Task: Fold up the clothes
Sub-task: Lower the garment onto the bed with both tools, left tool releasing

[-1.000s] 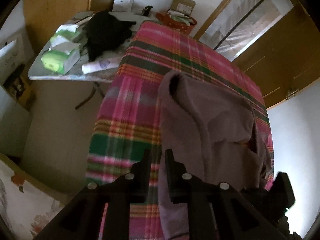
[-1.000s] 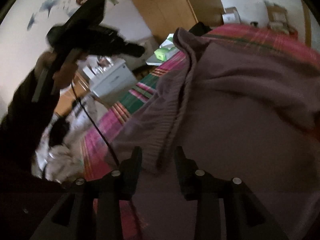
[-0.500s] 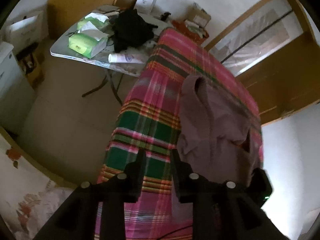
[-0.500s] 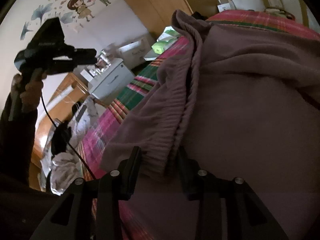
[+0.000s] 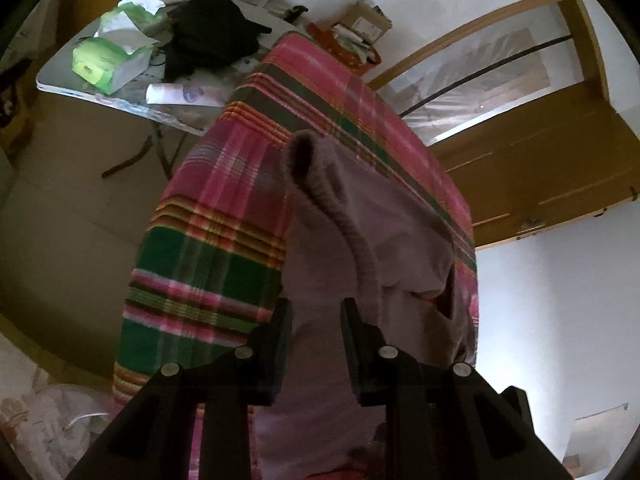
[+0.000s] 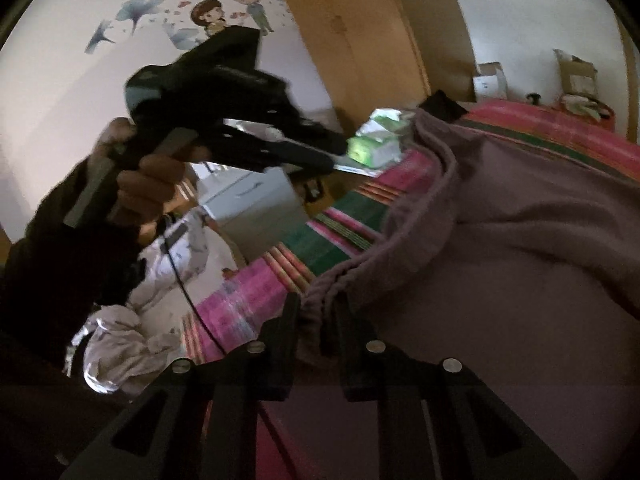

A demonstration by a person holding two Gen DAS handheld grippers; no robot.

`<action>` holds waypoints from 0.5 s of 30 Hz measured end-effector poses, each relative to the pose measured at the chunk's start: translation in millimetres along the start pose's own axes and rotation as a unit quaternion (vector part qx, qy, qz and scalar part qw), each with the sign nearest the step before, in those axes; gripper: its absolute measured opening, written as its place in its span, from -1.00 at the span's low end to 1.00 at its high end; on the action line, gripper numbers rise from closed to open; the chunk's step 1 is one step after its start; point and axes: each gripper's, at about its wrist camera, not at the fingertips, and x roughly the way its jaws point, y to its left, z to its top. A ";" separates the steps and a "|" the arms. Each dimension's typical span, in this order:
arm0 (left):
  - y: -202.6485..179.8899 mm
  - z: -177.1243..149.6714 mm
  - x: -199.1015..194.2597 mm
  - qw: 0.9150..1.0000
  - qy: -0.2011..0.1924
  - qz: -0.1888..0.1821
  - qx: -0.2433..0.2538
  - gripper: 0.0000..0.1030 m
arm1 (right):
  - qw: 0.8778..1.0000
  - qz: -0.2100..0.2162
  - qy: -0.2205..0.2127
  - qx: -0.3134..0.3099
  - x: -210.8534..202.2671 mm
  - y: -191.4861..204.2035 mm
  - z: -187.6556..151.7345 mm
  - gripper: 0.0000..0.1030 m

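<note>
Sweater point(image 5: 404, 240), mauve knit, lies on the bed point(image 5: 224, 208) over the pink-green plaid cover, bunched toward the bed's right side in the left wrist view. Ribbed hem point(image 5: 352, 236) runs as a raised ridge from a curled end at the far side down toward the left gripper.

Left gripper point(image 5: 316, 316): fingers apart, nothing clamped. It hangs over the near part of the sweater, plain knit showing in the gap, and the ribbed hem ends just beside the right finger. Cannot tell whether the tips touch the cloth.

Right gripper point(image 6: 316, 312): fingers closing, with the gathered ribbed edge point(image 6: 320, 296) of the sweater between them. The fold fills the gap and both fingers look in contact with it, so read it as a pinch on the edge. The rest of the sweater point(image 6: 520, 248) spreads up and to the right of it.

In the right wrist view the left hand point(image 6: 144, 184), in a dark sleeve, holds the left gripper up off the bed, left of the sweater; a black cable hangs below it.

Beyond the bed's far corner: folding tabletop point(image 5: 64, 88) with green tissue packs point(image 5: 108, 60) and a black garment point(image 5: 212, 36). White crumpled cloth point(image 6: 120, 340) lies on the floor beside the bed.
</note>
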 end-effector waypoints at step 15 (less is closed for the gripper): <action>74.3 7.6 10.5 0.995 0.006 -0.031 -0.099 -0.50 | 0.998 0.040 0.039 -0.029 85.0 37.2 34.3 -0.73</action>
